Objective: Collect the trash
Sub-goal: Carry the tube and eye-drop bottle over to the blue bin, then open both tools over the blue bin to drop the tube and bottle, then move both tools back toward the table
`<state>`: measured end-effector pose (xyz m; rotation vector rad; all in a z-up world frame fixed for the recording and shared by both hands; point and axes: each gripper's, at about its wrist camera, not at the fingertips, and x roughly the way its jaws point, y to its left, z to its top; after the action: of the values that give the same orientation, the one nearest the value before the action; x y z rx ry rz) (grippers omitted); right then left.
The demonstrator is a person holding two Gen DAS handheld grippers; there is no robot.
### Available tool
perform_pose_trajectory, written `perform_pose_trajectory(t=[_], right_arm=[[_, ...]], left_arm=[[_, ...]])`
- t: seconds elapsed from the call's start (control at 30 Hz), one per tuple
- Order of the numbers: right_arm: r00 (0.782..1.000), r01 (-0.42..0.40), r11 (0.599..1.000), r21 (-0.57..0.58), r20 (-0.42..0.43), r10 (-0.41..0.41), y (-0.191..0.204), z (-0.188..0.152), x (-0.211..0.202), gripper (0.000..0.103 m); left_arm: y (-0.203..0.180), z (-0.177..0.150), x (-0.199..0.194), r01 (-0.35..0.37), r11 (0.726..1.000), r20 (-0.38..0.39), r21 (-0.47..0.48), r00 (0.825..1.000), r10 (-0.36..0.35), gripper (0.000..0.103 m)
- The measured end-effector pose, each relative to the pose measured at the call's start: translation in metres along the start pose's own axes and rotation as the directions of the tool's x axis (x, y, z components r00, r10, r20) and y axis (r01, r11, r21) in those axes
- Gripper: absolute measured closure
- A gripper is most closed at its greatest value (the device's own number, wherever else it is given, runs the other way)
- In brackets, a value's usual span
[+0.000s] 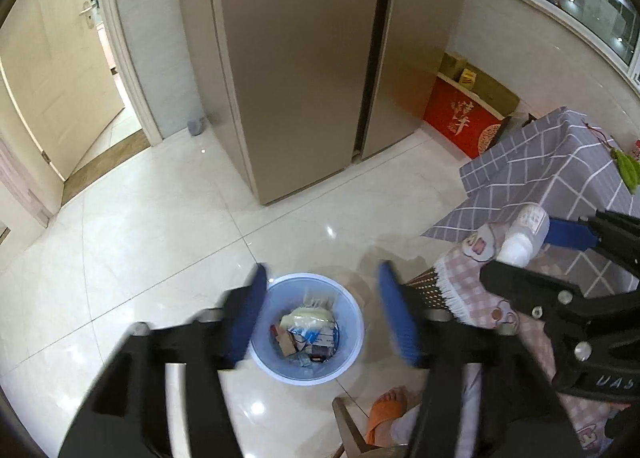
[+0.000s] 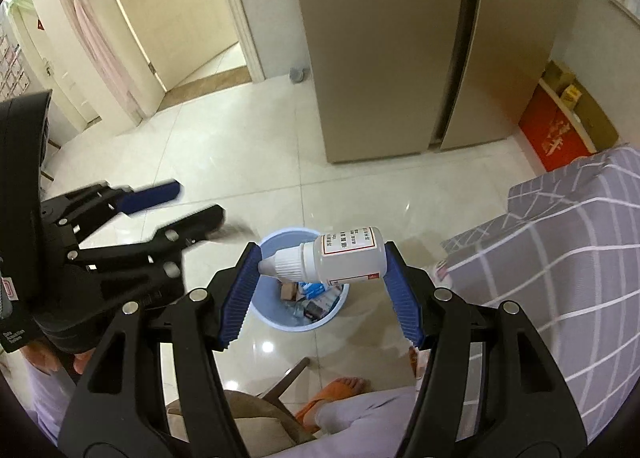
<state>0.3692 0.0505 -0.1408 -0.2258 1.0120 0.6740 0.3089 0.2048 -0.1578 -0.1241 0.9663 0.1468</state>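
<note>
Step in hand: I judge this to be the drop, carrying the small white bottle [image 2: 338,260] over the blue bin [image 2: 276,246] so it falls in with the rest of the trash.

Right tongs [image 2: 322,264]: clamped on the bottle, held lengthwise, nozzle against one pad and base against the other; the bottle lies level across the gap.

Left tongs [image 1: 322,290]: apart, nothing between the blue pads; the fingers are blurred.

Bottle relative to right tongs: right at the tips, bridging them, with the bin showing directly beneath in the right wrist view.

Bottle relative to left tongs: at about 2 o'clock from the tips in the left wrist view [image 1: 524,234], well clear of them.

Bin: on the pale tiled floor [image 1: 160,218], partly filled with cartons and wrappers; in the left wrist view it sits between the left tips, at 6 o'clock from the tall fridge [image 1: 300,58].

Advice, release: I should open the right tongs only once the whole bottle, cap and base alike, is inside the rim line, since it spans nearly the width of the gap.

Advice, clearance: the left tongs stand close by at 9 o'clock in the right wrist view [image 2: 196,204]; I keep them off the drop path.

Risk: the checked cloth [image 2: 560,238] hangs at 3 o'clock of the bin; a bottle released off-centre may bounce toward it.
</note>
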Motion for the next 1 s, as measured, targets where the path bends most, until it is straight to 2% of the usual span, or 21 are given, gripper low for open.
perform_pose_trajectory(t=[0.3, 0.53, 0.57, 0.63, 0.67, 0.77, 1.0], right_arm=[[0.998, -0.021, 1.000, -0.021, -0.057, 0.020, 0.023, -0.007, 0.021, 0.042], [0.995, -0.077, 0.993, -0.086, -0.074, 0.070, 0.053, -0.010, 0.036, 0.041], [0.995, -0.076, 0.992, -0.103, -0.070, 0.069, 0.054, -0.011, 0.036, 0.028], [0.998, -0.019, 0.993, -0.119, -0.054, 0.012, 0.060, -0.013, 0.038, 0.015], [0.999, 0.018, 0.993, -0.118, -0.033, -0.022, 0.061, -0.013, 0.039, 0.015], [0.997, -0.042, 0.995, -0.087, -0.061, 0.036, 0.058, -0.016, 0.042, 0.015], [0.996, -0.066, 0.997, -0.030, -0.067, 0.063, 0.054, -0.021, 0.038, 0.015]], left_arm=[[0.033, -0.024, 0.005, -0.049, 0.998, -0.051, -0.029, 0.998, 0.048, 0.043], [0.064, -0.046, -0.006, -0.096, 0.993, -0.072, -0.075, 0.993, 0.091, 0.038], [0.070, -0.050, -0.008, -0.111, 0.990, -0.078, -0.084, 0.991, 0.105, 0.038], [0.078, -0.056, -0.011, -0.130, 0.987, -0.086, -0.099, 0.989, 0.122, 0.037], [0.081, -0.057, -0.012, -0.137, 0.985, -0.091, -0.108, 0.988, 0.127, 0.037], [0.088, -0.062, -0.015, -0.152, 0.980, -0.097, -0.125, 0.985, 0.140, 0.034], [0.090, -0.070, -0.020, -0.160, 0.977, -0.102, -0.141, 0.984, 0.146, 0.034]])
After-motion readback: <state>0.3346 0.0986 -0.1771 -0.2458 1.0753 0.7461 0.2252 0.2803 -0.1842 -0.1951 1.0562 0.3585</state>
